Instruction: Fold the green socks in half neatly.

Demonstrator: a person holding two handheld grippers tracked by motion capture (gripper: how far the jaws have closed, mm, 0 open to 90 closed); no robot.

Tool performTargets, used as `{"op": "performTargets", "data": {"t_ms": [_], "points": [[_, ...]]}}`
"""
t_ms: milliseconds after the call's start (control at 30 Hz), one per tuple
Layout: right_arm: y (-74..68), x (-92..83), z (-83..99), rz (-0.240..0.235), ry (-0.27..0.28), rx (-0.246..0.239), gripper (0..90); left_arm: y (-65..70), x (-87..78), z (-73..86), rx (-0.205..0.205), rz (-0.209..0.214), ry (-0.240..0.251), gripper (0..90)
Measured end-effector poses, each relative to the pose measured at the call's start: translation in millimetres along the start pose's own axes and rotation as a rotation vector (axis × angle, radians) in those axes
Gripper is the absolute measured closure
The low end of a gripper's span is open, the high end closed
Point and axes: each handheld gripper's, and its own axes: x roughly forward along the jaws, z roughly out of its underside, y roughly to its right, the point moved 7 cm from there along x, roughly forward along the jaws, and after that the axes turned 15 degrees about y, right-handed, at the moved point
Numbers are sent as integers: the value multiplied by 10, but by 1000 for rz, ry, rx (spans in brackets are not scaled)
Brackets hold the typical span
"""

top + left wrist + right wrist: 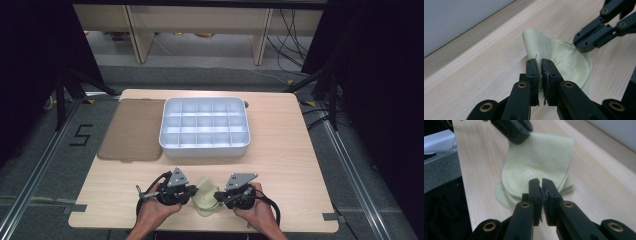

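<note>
On the light wooden table (280,150), going from the left, a flat brown rectangular lid (132,129) lies on the far left part, touching the side of a white plastic organiser tray (205,147) with 20 small compartments, all of which look bare. Nearer the person, the left gripper (189,192) has its 2 black jaws pinched narrow on one edge of a pale yellow soft cloth (206,197), as the left gripper view shows, with the fabric (559,56) rising in a fold just past the tips. The cloth sits at the near edge of the table, between the 2 grippers and well apart from the tray. To its right, the right gripper (223,196) is likewise closed narrow on the opposite edge; in the right gripper view the cloth (539,157) lies doubled over beyond the tips (541,191). The step in hand looks like folding or spreading the cloth with both hands. To do it well, I would keep both pinches firm, move the 2 grippers level and together so the edges stay aligned, keep the fabric lightly taut without dragging it off the near edge, and release only once the layers lie flat.
</note>
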Motion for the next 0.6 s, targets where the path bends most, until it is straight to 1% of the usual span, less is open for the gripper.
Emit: {"op": "performTargets", "data": {"t_ms": [33, 67, 100, 133, 167, 200, 233, 267, 300, 367, 400, 433, 467, 500, 533, 567, 600], "points": [[-7, -2, 17, 1, -4, 6, 864, -12, -3, -2, 5, -6, -1, 837], [-19, -5, 41, -1, -16, 16, 862, -2, -1, -1, -9, -6, 3, 837], [-19, -1, 62, 0, -18, 18, 863, -2, -2, -4, 1, -6, 4, 837], [-19, 11, 78, -5, -19, 16, 863, 7, -6, -3, 0, -2, 1, 836], [-24, 19, 88, -2, -22, 25, 863, 4, -8, -6, 14, -10, 0, 836], [-11, 33, 102, -1, -30, 12, 863, 22, -5, -10, 11, -7, 4, 836], [-8, 48, 114, 5, -30, 13, 863, 32, -8, -17, 25, -6, 5, 835], [-8, 49, 116, -2, -30, 15, 863, 43, -9, -28, 41, -7, 11, 835], [-1, 56, 114, -5, -28, 8, 864, 63, -21, -42, 54, 6, 11, 834], [9, 58, 120, -3, -30, 11, 864, 100, -33, -64, 56, 4, 13, 834], [9, 54, 122, -1, -32, 16, 864, 116, -32, -78, 64, 13, 22, 834], [9, 56, 122, -2, -29, 14, 863, 142, -33, -87, 61, 20, 29, 835], [9, 60, 124, -1, -29, 10, 863, 167, -37, -97, 70, 30, 33, 834], [4, 61, 124, 0, -30, 13, 863, 191, -36, -102, 68, 31, 38, 835], [3, 60, 125, -2, -32, 12, 864, 202, -39, -102, 75, 33, 35, 835], [3, 58, 127, 6, -34, 19, 864, 237, -35, -108, 76, 48, 45, 835], [6, 59, 128, 1, -33, 16, 864, 248, -44, -109, 86, 50, 39, 835]]}}
